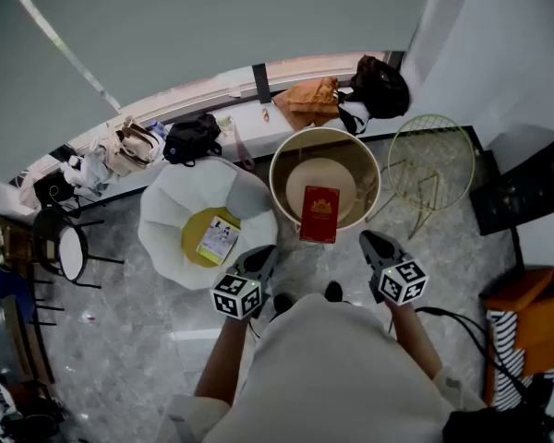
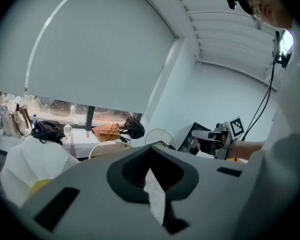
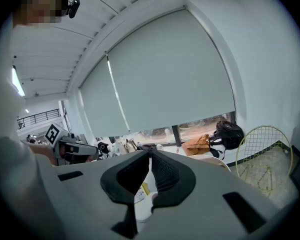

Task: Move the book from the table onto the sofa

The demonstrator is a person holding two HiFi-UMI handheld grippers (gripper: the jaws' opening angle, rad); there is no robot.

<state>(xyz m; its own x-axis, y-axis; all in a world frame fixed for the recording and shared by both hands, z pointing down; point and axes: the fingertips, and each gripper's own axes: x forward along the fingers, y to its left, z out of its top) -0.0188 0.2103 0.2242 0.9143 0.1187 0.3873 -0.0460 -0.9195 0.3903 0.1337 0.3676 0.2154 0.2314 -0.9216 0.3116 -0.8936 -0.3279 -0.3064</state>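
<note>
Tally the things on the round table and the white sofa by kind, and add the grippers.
Book: 1
Cushion: 1
Booklet: 1
Grippers: 2, the left gripper and the right gripper
Total: 5

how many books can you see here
2. A red book lies on the round table, and a pale-covered book lies on the yellow cushion of the white sofa. More could be hidden from view.

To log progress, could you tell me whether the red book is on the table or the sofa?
On the table: the red book lies flat on the round table.
</note>
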